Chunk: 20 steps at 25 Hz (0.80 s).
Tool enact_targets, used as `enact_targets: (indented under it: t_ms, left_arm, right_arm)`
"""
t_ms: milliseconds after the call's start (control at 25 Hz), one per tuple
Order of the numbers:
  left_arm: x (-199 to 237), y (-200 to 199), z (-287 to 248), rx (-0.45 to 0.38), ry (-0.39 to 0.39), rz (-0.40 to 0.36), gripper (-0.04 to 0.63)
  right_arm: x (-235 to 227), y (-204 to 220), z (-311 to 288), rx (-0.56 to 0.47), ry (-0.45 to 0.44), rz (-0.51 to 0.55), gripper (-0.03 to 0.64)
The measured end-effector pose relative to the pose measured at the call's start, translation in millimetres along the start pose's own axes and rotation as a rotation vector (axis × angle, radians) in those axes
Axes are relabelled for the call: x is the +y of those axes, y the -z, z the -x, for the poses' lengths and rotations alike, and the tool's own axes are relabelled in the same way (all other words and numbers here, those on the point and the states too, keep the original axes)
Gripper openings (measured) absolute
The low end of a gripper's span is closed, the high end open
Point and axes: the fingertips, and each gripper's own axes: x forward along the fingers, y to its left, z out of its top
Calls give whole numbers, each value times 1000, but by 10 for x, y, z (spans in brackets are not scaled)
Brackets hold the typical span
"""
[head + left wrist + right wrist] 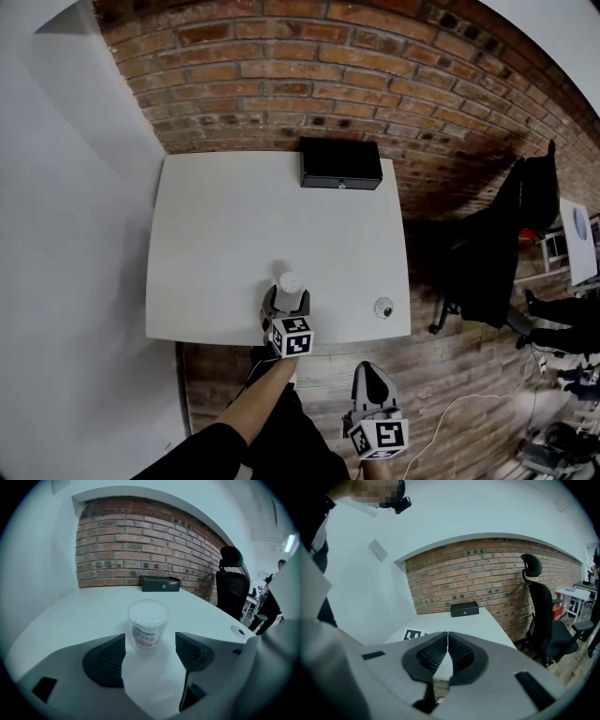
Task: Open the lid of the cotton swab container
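Head view: cotton swab container [289, 280] stands on table [225, 234] near its front edge, lid on. Left gripper [287, 300] is just behind it, right gripper [372, 375] is off table.
Left gripper view: jaws wide, container [148, 626] at the tips, no contact.
Right gripper view: jaws together, empty.

Red brick wall [375, 84], white table [234, 234], black office chair [492, 253], wood-plank floor [441, 370]

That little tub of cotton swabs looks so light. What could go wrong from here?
The cotton swab container stands free near the front edge of the table; if one jaw of the open left gripper touches first, it may tip or slide. The right gripper is shut and off the table; pulling the lid before the body is firmly held could upset it.
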Motion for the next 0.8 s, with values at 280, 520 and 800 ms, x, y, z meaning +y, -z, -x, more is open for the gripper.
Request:
enact_targets:
  t_ms: [280,520,800]
  left_arm:
    - [97,-3,-152,27,-56,79,325]
    - [121,-2,-202,39,-100,74,324]
    - [108,14,-232,57,-136,58,304]
  right_arm:
    - [-129,-8,9,13,29,-9,21]
    - [-215,-27,3,14,45,-15,21]
    - [-286,-24,28,15,62,-22,21]
